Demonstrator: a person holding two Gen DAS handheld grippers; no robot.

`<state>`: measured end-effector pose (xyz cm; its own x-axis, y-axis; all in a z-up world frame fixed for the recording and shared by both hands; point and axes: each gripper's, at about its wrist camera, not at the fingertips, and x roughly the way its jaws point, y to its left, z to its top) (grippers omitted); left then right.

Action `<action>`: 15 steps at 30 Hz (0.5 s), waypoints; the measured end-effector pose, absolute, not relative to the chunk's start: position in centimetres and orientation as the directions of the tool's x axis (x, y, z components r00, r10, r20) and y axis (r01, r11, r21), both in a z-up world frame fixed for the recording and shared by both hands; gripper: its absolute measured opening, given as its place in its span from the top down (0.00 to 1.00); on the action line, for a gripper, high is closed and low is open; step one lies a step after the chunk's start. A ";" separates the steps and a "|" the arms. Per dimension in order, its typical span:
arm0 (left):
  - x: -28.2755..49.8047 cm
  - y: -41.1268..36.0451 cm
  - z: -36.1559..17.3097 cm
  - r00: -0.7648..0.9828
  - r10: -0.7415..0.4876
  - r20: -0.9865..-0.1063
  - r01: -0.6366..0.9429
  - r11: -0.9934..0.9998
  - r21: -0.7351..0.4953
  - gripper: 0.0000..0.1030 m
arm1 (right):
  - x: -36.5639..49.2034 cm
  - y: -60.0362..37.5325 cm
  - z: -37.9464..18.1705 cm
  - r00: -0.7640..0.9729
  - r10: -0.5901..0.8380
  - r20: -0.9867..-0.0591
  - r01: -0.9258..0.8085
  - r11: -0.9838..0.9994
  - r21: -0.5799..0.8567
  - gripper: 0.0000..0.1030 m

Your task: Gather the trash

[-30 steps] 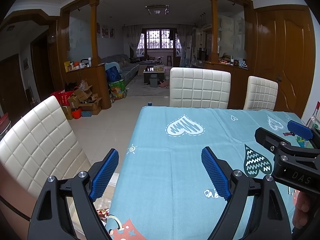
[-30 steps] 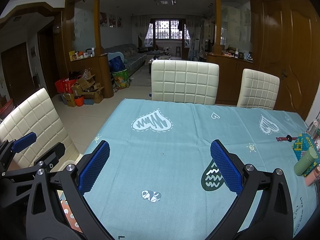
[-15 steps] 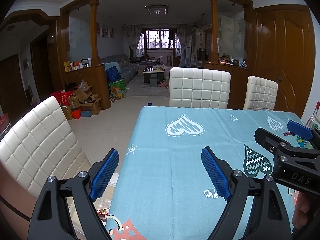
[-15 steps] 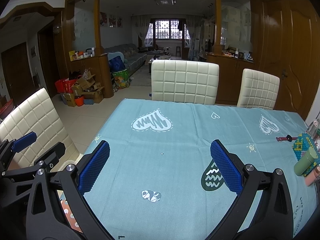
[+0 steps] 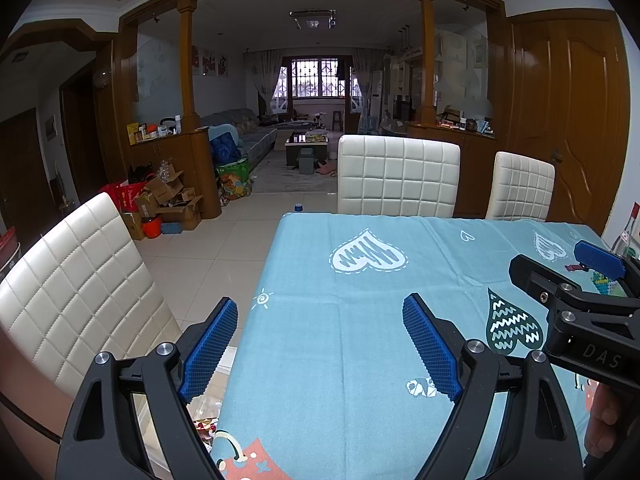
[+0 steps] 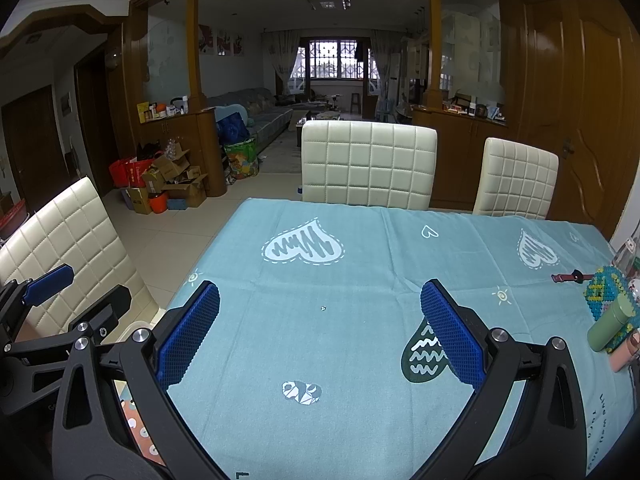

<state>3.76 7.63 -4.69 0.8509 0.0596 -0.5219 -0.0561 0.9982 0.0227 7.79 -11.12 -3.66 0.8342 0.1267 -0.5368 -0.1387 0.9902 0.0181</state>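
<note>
- Beyond the dining surface (image 6: 320,340) with its teal heart-print cloth, an archway opens on a living room; three white quilted chairs stand around the near end.
- Both pairs of tongs hover above the cloth, side by side: the left tongs (image 5: 320,344) and the right tongs (image 6: 320,328) each have the blue pads wide apart and nothing between them.
- No clear trash lies on the cloth. Only one tiny pale speck (image 6: 323,308) shows, between the right pads and well ahead of them.
- I judge the speck very light and thin; it would be hard to pinch flat from cloth, so the pad tips should close low around it.
- At the far right edge stand a green bottle (image 6: 610,328) and a beaded thing (image 6: 604,292); whether these are trash I cannot tell.
- Cardboard boxes (image 5: 172,204) sit on the floor, well apart.
</note>
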 end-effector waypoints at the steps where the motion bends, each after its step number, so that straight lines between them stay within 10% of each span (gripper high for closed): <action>1: 3.8 7.6 -4.7 0.851 0.059 -0.522 -0.056 0.998 0.023 0.20 | 7.8 -11.1 -3.7 0.834 0.126 -0.537 -0.138 0.990 0.018 0.03; 15: 3.8 7.7 -4.7 0.849 0.051 -0.525 -0.052 0.999 0.014 0.20 | 7.8 -11.2 -3.6 0.833 0.126 -0.538 -0.135 0.991 0.023 0.03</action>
<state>3.80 7.68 -4.68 0.8494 0.0512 -0.5253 -0.0515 0.9986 0.0140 7.80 -11.24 -3.64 0.8335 0.1256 -0.5381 -0.1347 0.9906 0.0226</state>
